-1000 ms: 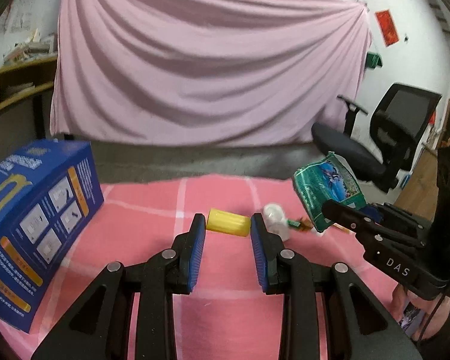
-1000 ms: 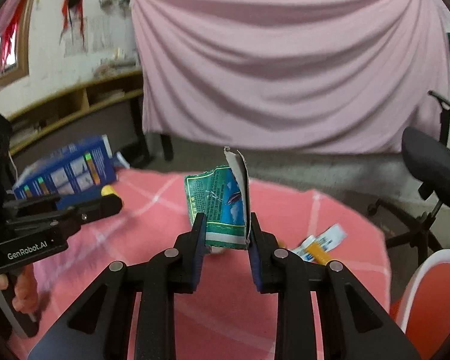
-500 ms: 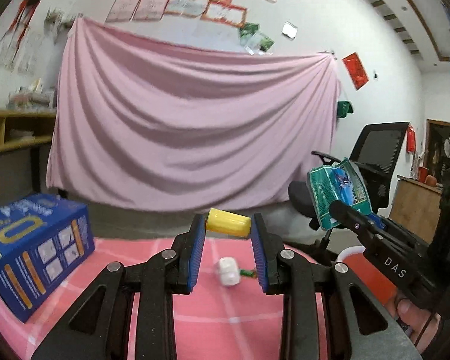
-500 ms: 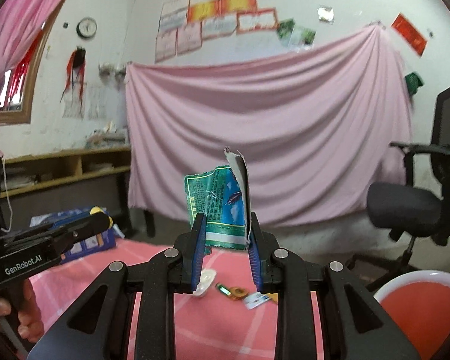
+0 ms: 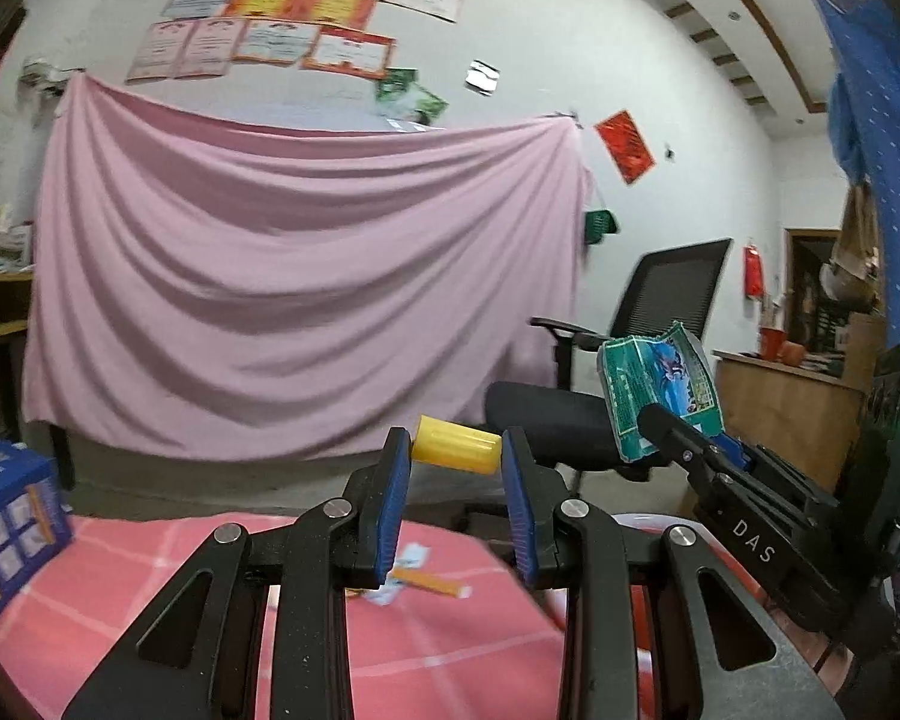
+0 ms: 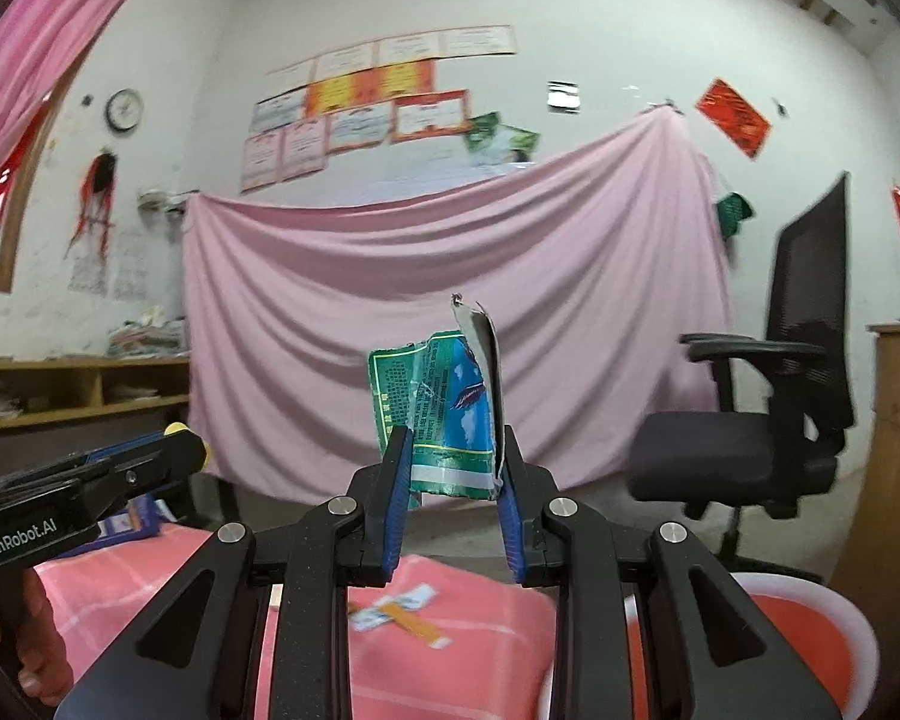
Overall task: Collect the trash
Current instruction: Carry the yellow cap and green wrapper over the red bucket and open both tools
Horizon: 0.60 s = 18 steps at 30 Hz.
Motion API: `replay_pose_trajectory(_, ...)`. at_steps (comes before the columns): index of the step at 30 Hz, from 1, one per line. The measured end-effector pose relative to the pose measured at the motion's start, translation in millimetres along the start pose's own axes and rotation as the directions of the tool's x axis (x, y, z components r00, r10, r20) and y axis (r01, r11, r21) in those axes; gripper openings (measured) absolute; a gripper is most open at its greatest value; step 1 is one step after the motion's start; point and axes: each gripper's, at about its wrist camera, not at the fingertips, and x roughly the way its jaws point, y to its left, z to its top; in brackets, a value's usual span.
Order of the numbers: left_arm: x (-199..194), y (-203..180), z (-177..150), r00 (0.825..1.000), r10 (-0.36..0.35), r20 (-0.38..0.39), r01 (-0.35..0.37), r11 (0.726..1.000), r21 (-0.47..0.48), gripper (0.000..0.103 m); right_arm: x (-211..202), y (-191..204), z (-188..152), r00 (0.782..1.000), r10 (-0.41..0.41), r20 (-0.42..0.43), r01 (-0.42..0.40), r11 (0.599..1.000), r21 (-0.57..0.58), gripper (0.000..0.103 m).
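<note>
My left gripper clamps a yellow plastic cap end to end between its blue pads: small, stiff, light, smooth enough to slip, so I judge a squeeze across the ends safest. My right gripper pinches a torn green snack wrapper by its bottom hem; it is thin, crinkly and nearly weightless. Both hang above the pink-clothed table, beyond whose right edge the red bin waits. Flat wrappers lie near the table's far edge.

Both grippers lifted off the tabletop, yellow cap and green wrapper now up against the pink sheet.
</note>
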Motion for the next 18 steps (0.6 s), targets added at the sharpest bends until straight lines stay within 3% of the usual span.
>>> replay_pose_trajectory(7,42.3,-56.0,4.3,0.994,-0.100,-0.046,0.101,0.994,0.033,0.026,-14.5,-52.8,-2.2,0.993,-0.115,-0.040,0.117,0.991,0.062,0.025)
replay_pose_trajectory(14,83.2,-96.7,-2.6,0.970,-0.205,-0.134,0.210,0.977,0.026,0.026,-18.8,-96.9,-6.2,0.977,-0.185,-0.106,0.200,0.967,0.156,0.025)
replay_pose_trajectory(18,105.8,-110.0,-7.0,0.954,-0.224,-0.199,0.233,0.972,0.020,0.026,-14.2,-116.6,-11.2,0.965,-0.205,-0.164,0.234,0.955,0.182,0.026)
